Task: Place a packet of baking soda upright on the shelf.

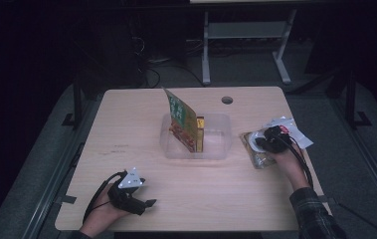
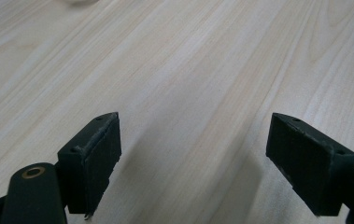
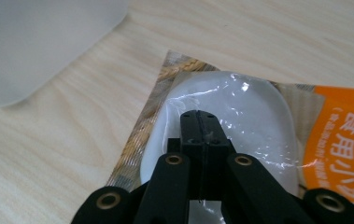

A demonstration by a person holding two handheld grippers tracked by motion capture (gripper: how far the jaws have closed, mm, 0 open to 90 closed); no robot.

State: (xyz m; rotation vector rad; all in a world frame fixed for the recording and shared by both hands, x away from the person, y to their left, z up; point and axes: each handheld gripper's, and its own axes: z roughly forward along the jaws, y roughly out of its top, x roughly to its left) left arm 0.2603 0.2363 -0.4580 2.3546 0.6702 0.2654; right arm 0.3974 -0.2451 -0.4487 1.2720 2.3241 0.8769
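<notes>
Jaws of the right gripper [image 3: 199, 122] pinched shut on a clear-windowed orange snack packet [image 3: 240, 112]; left gripper [image 2: 193, 154] rested wide open, empty, on the pale wooden bench [image 1: 126, 124].

A tub [image 1: 216, 149] sits mid-table [image 1: 126, 129] holding upright packets [image 1: 182, 122]; a wrapped packet [image 1: 255, 149] lies right of it.

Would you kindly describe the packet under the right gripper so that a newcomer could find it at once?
Start at the clear plastic tub in the middle of the wooden table, then look just right of it. There lies the packet, flat under the right gripper. Unlike the white wrapper behind it, it has a clear window, wheat-print border and orange label.
</notes>
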